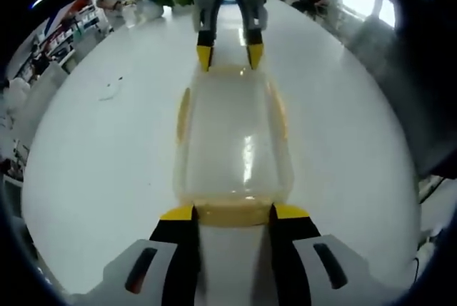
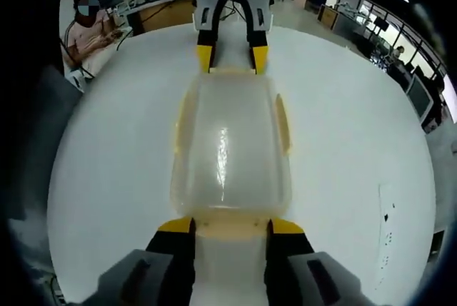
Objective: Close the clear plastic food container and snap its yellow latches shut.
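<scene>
The clear container lies mid-frame on the white surface, lid down, yellow latches along its sides. The left claw straddles its near end latch, jaws spread. The right claw is spread the same at the opposite end. No writing is legible.

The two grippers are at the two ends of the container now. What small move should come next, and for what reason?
Probably press both end latches in. The lid already sits on the clear container, and each gripper straddles a yellow end latch: the left gripper at one end, the right gripper opposite. Whether the yellow side latches are snapped, I cannot tell.
</scene>
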Demonstrator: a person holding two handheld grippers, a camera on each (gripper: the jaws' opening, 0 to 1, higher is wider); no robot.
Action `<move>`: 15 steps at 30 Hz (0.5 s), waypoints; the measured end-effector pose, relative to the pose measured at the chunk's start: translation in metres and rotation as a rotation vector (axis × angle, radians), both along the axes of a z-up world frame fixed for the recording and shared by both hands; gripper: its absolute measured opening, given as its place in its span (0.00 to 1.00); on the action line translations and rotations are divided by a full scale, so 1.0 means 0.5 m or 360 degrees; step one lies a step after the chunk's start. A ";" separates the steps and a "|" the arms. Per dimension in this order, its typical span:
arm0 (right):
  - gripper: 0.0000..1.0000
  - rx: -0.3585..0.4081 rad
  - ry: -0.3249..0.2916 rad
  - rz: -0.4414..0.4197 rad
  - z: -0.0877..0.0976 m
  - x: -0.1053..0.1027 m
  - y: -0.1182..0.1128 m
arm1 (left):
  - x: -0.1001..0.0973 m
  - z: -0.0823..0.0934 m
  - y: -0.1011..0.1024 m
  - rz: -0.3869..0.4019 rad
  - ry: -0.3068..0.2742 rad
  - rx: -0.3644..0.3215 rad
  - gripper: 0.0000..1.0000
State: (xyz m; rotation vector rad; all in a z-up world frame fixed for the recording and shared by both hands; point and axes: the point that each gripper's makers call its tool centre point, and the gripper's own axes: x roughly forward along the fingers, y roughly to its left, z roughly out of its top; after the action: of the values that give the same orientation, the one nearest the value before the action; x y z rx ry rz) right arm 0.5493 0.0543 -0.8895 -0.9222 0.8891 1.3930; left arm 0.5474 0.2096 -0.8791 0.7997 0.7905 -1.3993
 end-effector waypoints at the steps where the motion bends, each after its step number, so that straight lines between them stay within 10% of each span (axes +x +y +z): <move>1: 0.35 -0.0010 -0.0027 0.0008 0.001 0.001 0.002 | -0.002 0.001 0.003 0.0006 0.0004 0.0026 0.35; 15: 0.35 -0.0024 -0.0042 0.0037 0.081 -0.016 -0.021 | -0.017 0.090 -0.012 0.0031 -0.0063 0.0053 0.35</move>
State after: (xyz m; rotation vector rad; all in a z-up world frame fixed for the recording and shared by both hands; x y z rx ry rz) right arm 0.5415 0.0439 -0.8491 -0.9632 0.8728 1.3930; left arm 0.5390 0.2035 -0.8340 0.8408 0.7909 -1.3525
